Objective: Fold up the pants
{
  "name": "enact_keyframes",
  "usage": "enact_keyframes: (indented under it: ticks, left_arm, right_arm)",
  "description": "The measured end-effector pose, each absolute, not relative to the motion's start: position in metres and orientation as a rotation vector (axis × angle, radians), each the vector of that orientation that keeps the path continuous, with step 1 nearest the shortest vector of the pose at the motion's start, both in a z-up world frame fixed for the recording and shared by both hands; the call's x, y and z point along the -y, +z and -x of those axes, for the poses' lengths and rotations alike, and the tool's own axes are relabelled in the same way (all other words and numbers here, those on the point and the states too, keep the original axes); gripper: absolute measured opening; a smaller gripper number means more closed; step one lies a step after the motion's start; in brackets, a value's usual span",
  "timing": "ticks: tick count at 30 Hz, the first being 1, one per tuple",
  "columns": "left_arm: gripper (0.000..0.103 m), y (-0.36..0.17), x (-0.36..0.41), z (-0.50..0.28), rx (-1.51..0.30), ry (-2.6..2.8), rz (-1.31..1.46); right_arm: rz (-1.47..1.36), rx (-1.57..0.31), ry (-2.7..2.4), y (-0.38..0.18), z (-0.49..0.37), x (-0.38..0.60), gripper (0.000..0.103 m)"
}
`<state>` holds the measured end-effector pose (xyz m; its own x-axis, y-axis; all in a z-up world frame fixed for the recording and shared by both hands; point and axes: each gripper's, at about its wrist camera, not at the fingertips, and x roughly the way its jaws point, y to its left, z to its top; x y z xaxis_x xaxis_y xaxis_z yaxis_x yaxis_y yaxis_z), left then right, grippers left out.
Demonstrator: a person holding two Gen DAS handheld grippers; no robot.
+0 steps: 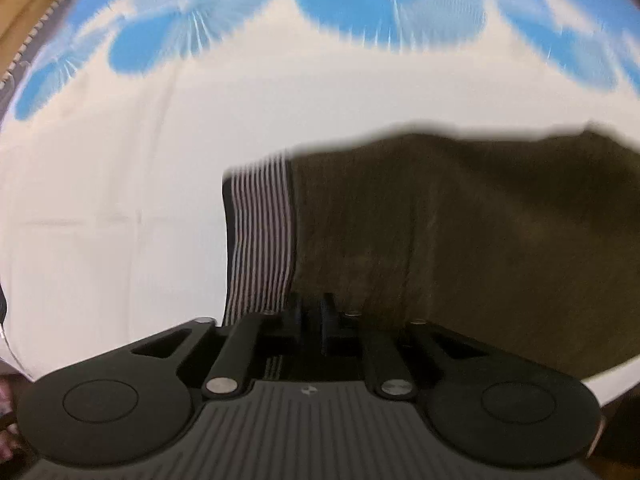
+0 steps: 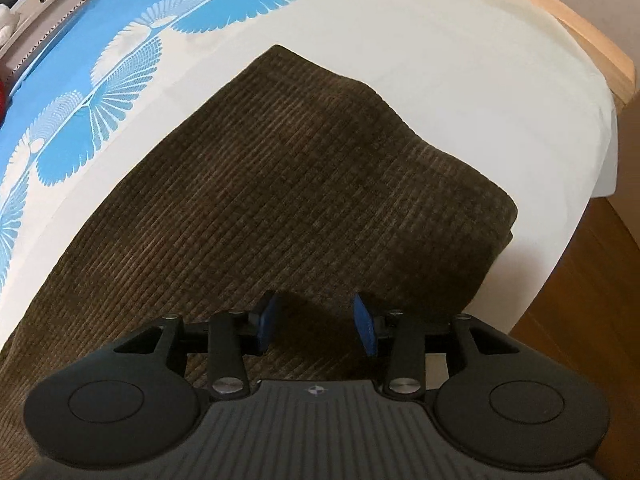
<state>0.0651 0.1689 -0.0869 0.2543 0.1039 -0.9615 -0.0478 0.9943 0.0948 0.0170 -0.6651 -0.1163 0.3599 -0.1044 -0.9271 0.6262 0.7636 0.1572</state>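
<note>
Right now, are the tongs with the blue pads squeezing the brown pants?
No, the right tongs stand open over the brown corduroy pants, with a clear gap between the blue pads and no fabric pinched.

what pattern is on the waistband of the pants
Thin dark and pale stripes on the waistband, clearest in the left wrist view.

The left wrist view is smeared by motion blur, so the far edge of the pants (image 1: pixel 460 216) and the blue pattern on the sheet (image 1: pixel 120 184) are seen without clear outline. The fingertips of the left gripper (image 1: pixel 312 308) are lost against the dark cloth beside the striped waistband (image 1: pixel 260 236), and whether fabric is pinched between them cannot be told. In the right wrist view the pants are cut off at the lower left edge, and small objects at the top left corner are too small to identify.
</note>
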Motion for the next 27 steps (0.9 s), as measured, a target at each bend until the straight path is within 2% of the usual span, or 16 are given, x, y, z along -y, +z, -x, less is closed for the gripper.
enact_keyframes:
  ticks: [1,5,6,7,9,14,15,17,20,27]
  left_arm:
    - [0.021,-0.078,-0.168,-0.067,-1.261,0.087,-0.028]
    - [0.023,-0.067,-0.166,-0.075,-1.177,0.079,0.050]
    - [0.027,-0.076,-0.165,-0.080,-1.203,0.089,0.042]
    - [0.037,-0.086,-0.160,-0.084,-1.250,0.111,0.021]
    - [0.038,-0.108,-0.157,-0.087,-1.348,0.147,-0.040]
    - [0.040,-0.086,-0.126,-0.084,-1.253,0.161,-0.145]
    - [0.042,-0.078,-0.120,-0.079,-1.215,0.144,-0.149]
    - [0.055,-0.061,-0.104,-0.073,-1.136,0.110,-0.148]
    - [0.056,-0.045,-0.078,-0.068,-1.077,0.085,-0.168]
    - [0.058,-0.039,-0.029,-0.071,-1.028,0.004,-0.196]
  right_arm:
    - [-0.548,-1.107,-0.499,-0.115,-0.015,0.666,0.044]
    - [-0.568,-1.075,-0.501,-0.113,-0.007,0.673,0.044]
    - [-0.577,-1.068,-0.504,-0.113,-0.004,0.675,0.044]
    - [-0.589,-1.060,-0.506,-0.113,-0.002,0.678,0.044]
    - [-0.620,-1.041,-0.511,-0.112,0.003,0.684,0.044]
    - [-0.666,-0.985,-0.558,-0.105,0.021,0.698,0.044]
    - [-0.664,-0.973,-0.577,-0.104,0.024,0.701,0.044]
    - [-0.639,-0.939,-0.640,-0.099,0.034,0.708,0.044]
    - [-0.633,-0.900,-0.739,-0.097,0.049,0.720,0.048]
    - [-0.731,-0.873,-0.776,-0.104,0.071,0.736,0.050]
